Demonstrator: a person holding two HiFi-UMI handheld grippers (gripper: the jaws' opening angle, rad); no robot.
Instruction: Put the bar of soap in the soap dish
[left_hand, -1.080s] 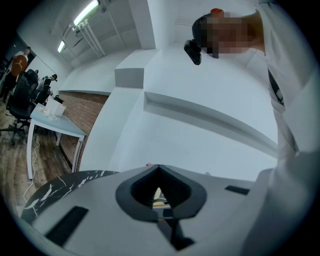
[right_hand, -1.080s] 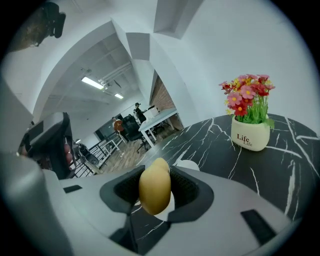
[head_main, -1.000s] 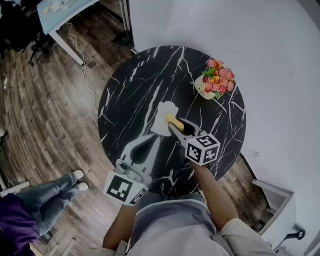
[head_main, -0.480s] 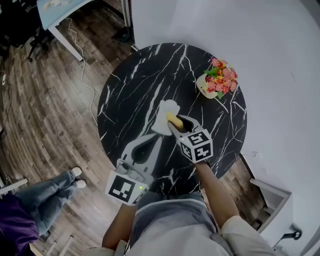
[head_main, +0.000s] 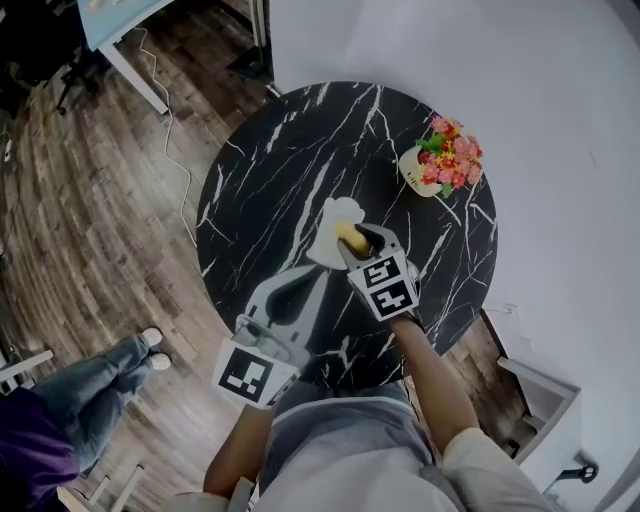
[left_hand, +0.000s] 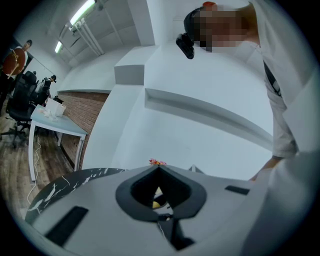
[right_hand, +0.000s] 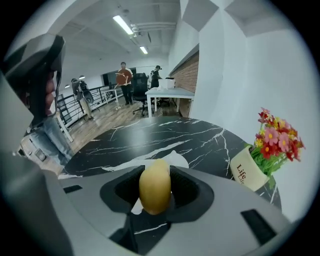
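1. Landmark: white soap dish (head_main: 330, 222), flat on the round black marble worktop (head_main: 260, 180), close to its middle.
2. Bar of soap (right_hand: 155, 186): yellow, oval, smooth. Clamped between the jaws of the right gripper (head_main: 353, 243), one pad on each broad side.
3. Soap position: in the head view, over the near right edge of the soap dish. Contact with the soap dish not determinable.
4. Long axis of the soap, right gripper view: upright in the picture and crosswise to the squeeze of the jaws. One rounded end raised above the jaw tips, the other lowered toward the worktop.
5. Long axis of the soap, head view: a short yellow oblong, lengthwise in line with the right gripper.
6. Right gripper: tilted steeply down toward the soap dish. Marker cube (head_main: 383, 285) on the side away from the soap dish.
7. Left gripper (left_hand: 159, 170): jaws together, tips meeting, nothing gripped. Held level on the near side of the soap dish, left of the right gripper, with its tips near the dish's near edge.
8. Left gripper view: sliver of the yellow soap visible through the opening behind the closed jaw tips.
9. Flower pot (head_main: 428, 180) with pink and red flowers: well beyond the soap dish to the right, at the worktop's rim.
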